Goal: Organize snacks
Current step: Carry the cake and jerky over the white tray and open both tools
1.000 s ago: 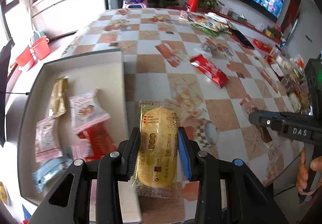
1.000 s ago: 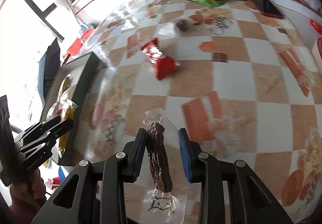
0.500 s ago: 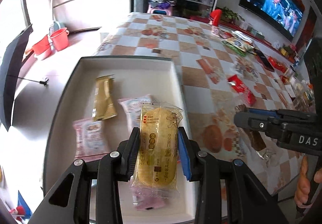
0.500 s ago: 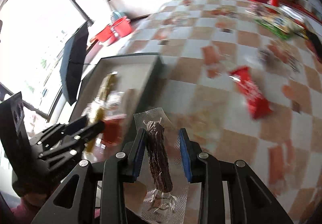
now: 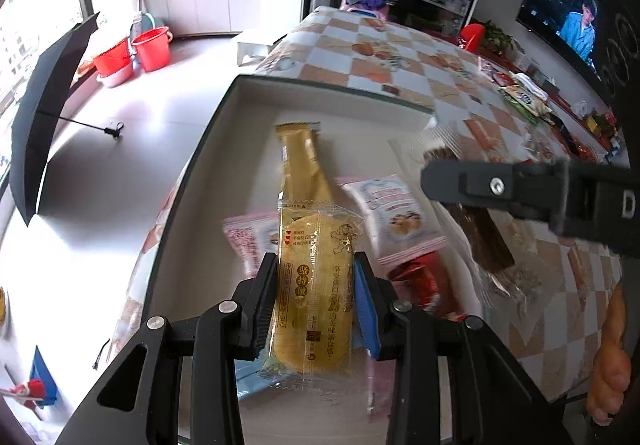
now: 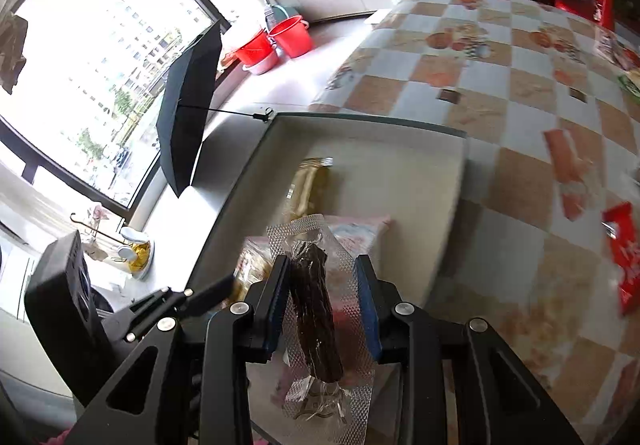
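In my left view, my left tool (image 5: pixel 316 301) squeezes a yellow cake pack (image 5: pixel 314 285) over the white tray (image 5: pixel 248 101) on the table (image 5: pixel 400 57). I should go low and let go on a bare spot. In my right view, my right tool (image 6: pixel 322 299) squeezes a dark meat stick (image 6: pixel 314 317) over the same tray (image 6: pixel 440 173). I should drop it beside the gold pack (image 6: pixel 308 185), not on top.
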A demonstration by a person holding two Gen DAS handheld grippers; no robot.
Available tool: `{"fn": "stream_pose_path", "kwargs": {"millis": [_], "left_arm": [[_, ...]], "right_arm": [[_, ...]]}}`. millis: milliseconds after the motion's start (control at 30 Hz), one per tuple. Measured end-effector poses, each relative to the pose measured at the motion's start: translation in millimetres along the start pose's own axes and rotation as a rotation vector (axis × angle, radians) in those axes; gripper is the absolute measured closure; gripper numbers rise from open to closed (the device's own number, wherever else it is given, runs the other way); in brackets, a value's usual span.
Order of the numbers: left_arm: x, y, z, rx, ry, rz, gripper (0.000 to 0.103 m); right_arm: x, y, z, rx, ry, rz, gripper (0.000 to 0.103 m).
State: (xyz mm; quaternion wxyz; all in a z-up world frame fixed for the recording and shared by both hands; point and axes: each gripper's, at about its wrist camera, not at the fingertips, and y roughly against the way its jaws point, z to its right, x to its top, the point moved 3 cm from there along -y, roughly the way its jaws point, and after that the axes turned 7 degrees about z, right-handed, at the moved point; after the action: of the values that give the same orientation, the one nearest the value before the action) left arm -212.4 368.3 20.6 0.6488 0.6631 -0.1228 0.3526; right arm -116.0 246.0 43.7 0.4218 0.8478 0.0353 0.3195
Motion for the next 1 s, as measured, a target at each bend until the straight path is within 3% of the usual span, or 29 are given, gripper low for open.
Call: {"fn": "stream_pose_path", "kwargs": {"millis": [133,167,200,233,267,300,333,433,533,633,833,1000], "left_arm": [[-2,-1,3,0.006,-0.030,0.009,0.058],[-3,-1,7,0.003,-0.041,0.013,0.055],[-3,-1,8,-0.006,-0.043,0.013,0.041],[-3,0,10,-0.014,-0.041,0.017,0.029],[-4,1,11,-0.023,-0.037,0.023,0.026],[-4,2,15,-0.038,-0.035,0.028,0.026],[-5,2,17,-0.049,-0.036,0.027,0.025],[-7,0,29,-0.073,-0.047,0.017,0.025],[-10,3,41,-0.094,-0.068,0.025,0.025],[-12,8,51,-0.128,-0.077,0.033,0.024],[-7,22,59,-0.177,-0.070,0.073,0.024],[-4,27,52,-0.172,-0.051,0.088,0.023]], "right_arm": [[3,-16,-2,-0.013,0.001,-0.019,0.068],[3,-18,1,-0.016,-0.004,-0.027,0.068],[1,-19,5,-0.018,-0.015,-0.037,0.068],[0,-17,11,-0.022,-0.024,-0.043,0.057],[-1,-15,16,-0.035,-0.033,-0.046,0.025],[-2,-11,25,-0.054,-0.041,-0.038,0.011],[-2,-3,34,-0.074,-0.047,-0.010,0.007],[1,19,64,-0.141,-0.074,0.022,0.007],[7,43,110,-0.278,-0.132,0.054,0.007],[14,66,170,-0.387,-0.274,0.099,0.007],[19,74,263,-0.466,-0.539,0.135,0.007],[48,48,276,-0.516,-0.487,0.133,0.007]]}}
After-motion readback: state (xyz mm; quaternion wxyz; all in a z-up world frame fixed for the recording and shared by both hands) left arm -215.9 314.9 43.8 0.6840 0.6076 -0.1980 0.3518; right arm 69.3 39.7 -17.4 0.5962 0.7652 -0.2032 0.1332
